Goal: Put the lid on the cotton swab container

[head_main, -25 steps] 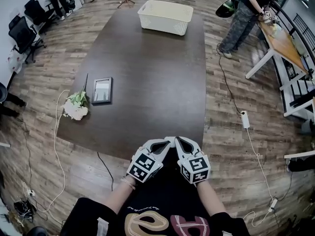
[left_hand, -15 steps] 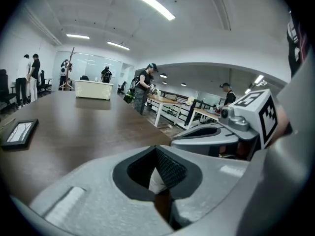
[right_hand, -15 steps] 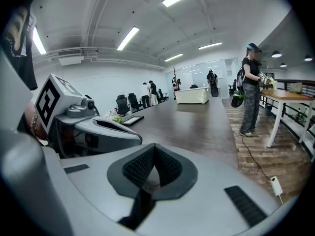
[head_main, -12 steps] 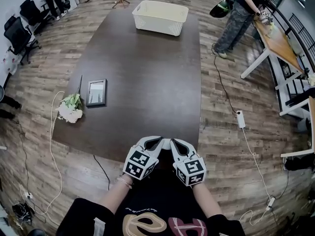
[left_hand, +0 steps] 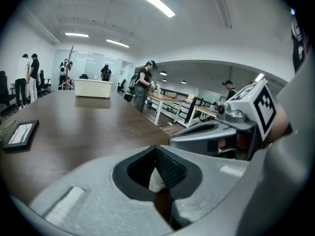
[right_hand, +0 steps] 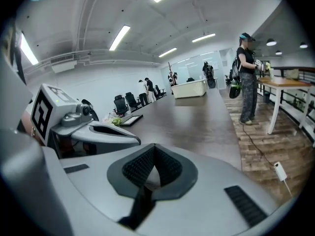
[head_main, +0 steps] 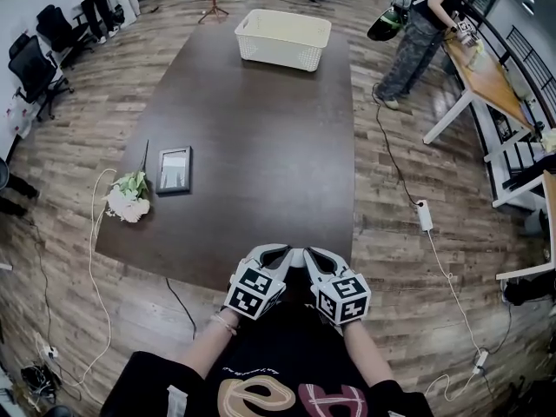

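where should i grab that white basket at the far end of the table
Probably the near long rim of the white basket, coming from above. It stands upright and open-topped on the table, so one of the fingers can drop inside the wall and the other outside. The wall looks thin enough to pinch.

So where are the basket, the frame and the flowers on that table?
Basket (head_main: 280,53): head view, on its front wall.
Frame (head_main: 175,169): head view, middle of its glass.
Flowers (head_main: 130,208): head view, on the white blooms.
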`<state>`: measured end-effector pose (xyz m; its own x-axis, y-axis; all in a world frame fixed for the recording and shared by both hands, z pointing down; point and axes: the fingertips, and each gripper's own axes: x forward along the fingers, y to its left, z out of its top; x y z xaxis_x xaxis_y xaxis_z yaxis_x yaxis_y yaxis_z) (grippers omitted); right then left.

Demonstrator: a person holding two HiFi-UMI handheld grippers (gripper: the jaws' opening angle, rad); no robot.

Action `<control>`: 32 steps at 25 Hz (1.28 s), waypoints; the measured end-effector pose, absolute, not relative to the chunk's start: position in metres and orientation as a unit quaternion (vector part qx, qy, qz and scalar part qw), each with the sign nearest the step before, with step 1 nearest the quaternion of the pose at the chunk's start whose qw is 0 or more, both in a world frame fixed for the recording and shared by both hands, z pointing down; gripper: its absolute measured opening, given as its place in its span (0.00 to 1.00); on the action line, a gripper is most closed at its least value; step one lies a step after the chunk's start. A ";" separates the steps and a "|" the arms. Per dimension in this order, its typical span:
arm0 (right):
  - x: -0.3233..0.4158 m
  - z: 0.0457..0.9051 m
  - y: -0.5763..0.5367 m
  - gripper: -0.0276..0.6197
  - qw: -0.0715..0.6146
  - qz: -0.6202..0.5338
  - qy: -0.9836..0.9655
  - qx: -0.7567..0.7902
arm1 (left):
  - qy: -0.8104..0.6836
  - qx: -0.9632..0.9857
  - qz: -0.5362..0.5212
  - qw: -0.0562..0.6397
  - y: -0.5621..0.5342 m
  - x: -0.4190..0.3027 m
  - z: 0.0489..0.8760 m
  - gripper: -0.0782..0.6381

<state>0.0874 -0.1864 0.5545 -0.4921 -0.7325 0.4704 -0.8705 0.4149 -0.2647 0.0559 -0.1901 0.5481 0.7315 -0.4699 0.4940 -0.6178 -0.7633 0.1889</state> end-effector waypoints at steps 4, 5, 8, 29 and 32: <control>0.090 0.549 -0.188 0.06 0.119 0.263 -0.816 0.501 | -0.313 0.914 0.214 0.147 -0.190 0.052 0.546 0.12; 0.090 0.544 -0.189 0.06 0.109 0.258 -0.813 0.510 | -0.322 0.913 0.209 0.139 -0.192 0.049 0.540 0.12; 0.087 0.526 -0.185 0.14 0.086 0.248 -0.812 0.522 | -0.328 0.919 0.165 0.145 -0.195 0.040 0.515 0.12; 0.100 0.509 -0.107 0.06 0.103 0.183 -0.761 0.614 | -0.299 0.934 0.115 0.159 -0.132 0.002 0.505 0.12; 0.098 0.512 -0.104 0.05 0.106 0.188 -0.757 0.617 | -0.298 0.935 0.114 0.151 -0.129 0.001 0.504 0.12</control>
